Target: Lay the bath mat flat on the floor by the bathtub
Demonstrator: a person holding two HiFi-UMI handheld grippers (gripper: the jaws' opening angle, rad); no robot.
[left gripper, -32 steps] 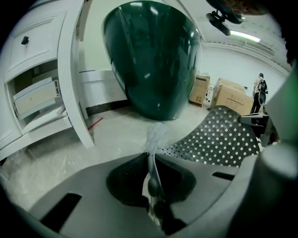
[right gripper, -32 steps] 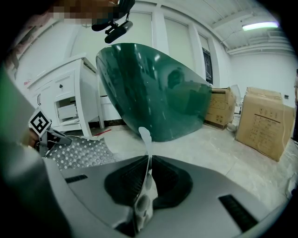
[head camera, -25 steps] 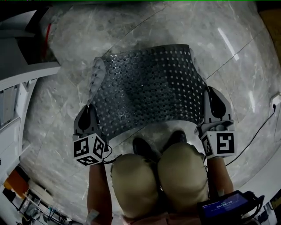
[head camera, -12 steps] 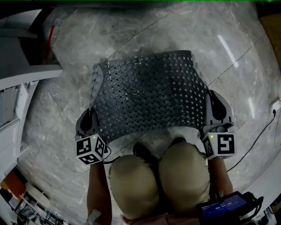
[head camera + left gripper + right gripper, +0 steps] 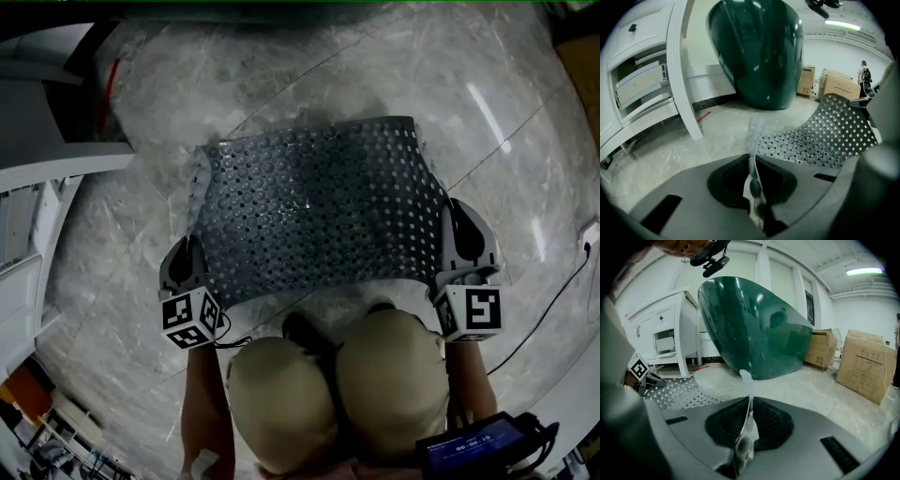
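A grey perforated bath mat point(image 5: 314, 211) is stretched out low over the marble floor in the head view, its far edge toward the dark green bathtub point(image 5: 757, 51). My left gripper point(image 5: 187, 267) is shut on the mat's near left edge, and my right gripper point(image 5: 461, 246) is shut on its near right edge. In the left gripper view the mat point(image 5: 825, 140) spreads off to the right, its pale rim pinched between the jaws. In the right gripper view the mat point(image 5: 677, 392) lies to the left, and the bathtub point(image 5: 757, 326) stands just ahead.
A white cabinet point(image 5: 37, 169) with open drawers stands at the left, seen as the cabinet point(image 5: 663, 331) beside the tub. Cardboard boxes point(image 5: 865, 364) sit at the right. A black cable point(image 5: 553, 286) runs over the floor on the right. My knees point(image 5: 337, 394) are bent below the mat.
Both grippers have spread the mat flatter and lowered it; its left side, curled up a second ago, now lies straighter. The far edge has shifted slightly nearer.
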